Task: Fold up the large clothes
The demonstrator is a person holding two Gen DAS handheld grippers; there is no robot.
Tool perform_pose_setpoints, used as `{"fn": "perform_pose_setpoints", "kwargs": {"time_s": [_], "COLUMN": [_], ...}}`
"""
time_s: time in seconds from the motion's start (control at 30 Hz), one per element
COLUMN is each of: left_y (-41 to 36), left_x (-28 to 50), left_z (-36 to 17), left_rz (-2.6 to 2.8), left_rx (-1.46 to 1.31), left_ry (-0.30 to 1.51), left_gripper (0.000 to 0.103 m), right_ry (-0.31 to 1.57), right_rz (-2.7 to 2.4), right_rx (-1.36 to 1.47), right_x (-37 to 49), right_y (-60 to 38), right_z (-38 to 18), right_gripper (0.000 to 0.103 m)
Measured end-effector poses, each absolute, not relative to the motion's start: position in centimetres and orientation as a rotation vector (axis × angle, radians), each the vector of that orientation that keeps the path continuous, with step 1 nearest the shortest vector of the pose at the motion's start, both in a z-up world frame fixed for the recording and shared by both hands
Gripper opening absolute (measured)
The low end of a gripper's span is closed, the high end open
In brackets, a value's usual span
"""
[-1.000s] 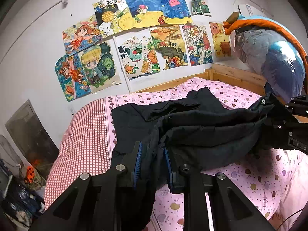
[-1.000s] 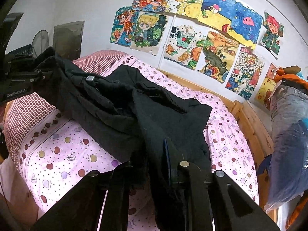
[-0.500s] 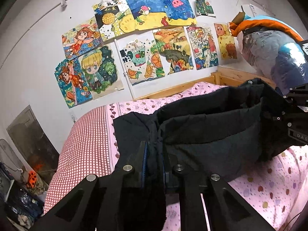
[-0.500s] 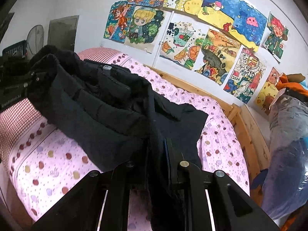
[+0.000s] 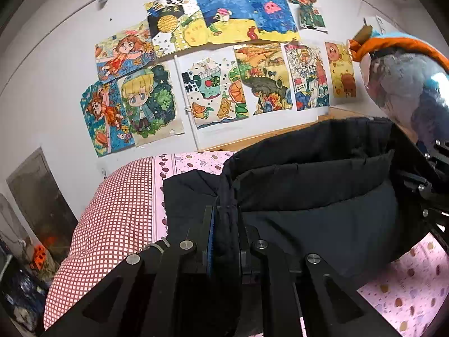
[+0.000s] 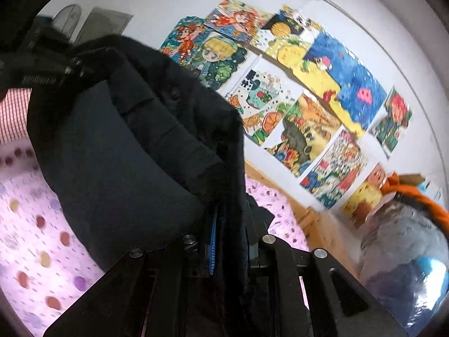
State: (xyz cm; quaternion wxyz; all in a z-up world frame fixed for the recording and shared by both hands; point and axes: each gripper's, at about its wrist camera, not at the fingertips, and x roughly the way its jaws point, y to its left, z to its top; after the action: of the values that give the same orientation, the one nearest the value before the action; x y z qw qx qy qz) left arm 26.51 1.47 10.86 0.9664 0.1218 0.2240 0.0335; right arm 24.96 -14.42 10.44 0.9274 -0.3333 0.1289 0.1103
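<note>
Left view: drawings (image 5: 224, 64) on white wall; pink bed (image 5: 404, 283) below. My left claw (image 5: 226, 224) is clamped on black coat (image 5: 314, 196), held above bed.

Right view: blurred. My right claw (image 6: 228, 236) pinches coat (image 6: 134, 146) too; it hangs between both claws.

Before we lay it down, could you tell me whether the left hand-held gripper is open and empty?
No, the left hand-held gripper is shut on a bunched edge of the black jacket.
</note>
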Motion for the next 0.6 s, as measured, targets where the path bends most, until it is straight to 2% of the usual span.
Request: {"fn": "perform_pose_setpoints", "kwargs": {"time_s": [0.23, 0.6], "left_y": [1.3, 1.8], "left_x": [27.5, 35.0], "left_z": [10.3, 10.4], "left_rz": [0.067, 0.148], "left_rx": [0.275, 0.245], "left_ry": [0.436, 0.412], "left_gripper": [0.011, 0.011], "right_ry": [0.181, 0.154], "right_rz": [0.207, 0.154], "right_rx": [-0.746, -0.717], "right_x": [26.5, 33.6], "right_y": [-13.6, -12.0], "right_z": [7.9, 7.0], "right_gripper": [0.013, 0.013]}}
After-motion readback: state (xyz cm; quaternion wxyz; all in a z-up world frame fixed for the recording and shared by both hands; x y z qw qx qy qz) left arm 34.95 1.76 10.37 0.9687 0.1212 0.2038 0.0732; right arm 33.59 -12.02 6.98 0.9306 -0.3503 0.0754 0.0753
